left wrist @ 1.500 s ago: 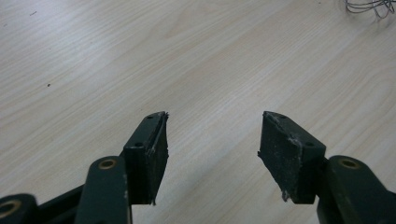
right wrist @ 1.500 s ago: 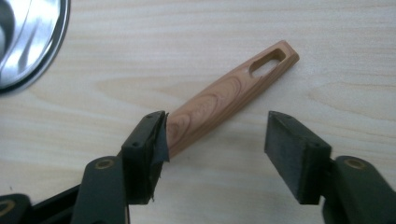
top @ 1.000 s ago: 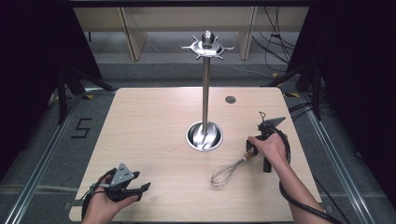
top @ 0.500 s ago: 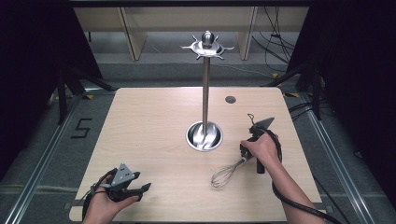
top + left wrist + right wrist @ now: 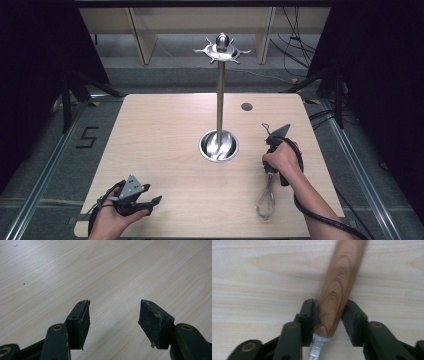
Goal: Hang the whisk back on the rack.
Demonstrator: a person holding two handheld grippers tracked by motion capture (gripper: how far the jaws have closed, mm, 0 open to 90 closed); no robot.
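The right gripper (image 5: pixel 329 315) has just been closing on the whisk's wooden handle (image 5: pixel 338 287); its pads now pinch the lower end, by the metal collar. The whisk (image 5: pixel 266 200) lies on the table (image 5: pixel 165 130), right of the utensil stand (image 5: pixel 219 100), its likely destination. The left gripper (image 5: pixel 113 320) rests idle, jaws apart and empty.

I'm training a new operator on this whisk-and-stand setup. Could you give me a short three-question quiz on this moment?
1. True or false: the right gripper has the whisk's wooden handle between its jaws.
2. The left gripper is: A) clamped on the stand, B) open over bare table, C) holding the whisk.
3. Fill in: the steel stand rises from a round ____ near the middle of the table.

Key:
1. True; the jaws have just been closing on the handle, with the wire head pointing toward the person.
2. B.
3. Base (a shiny dish).
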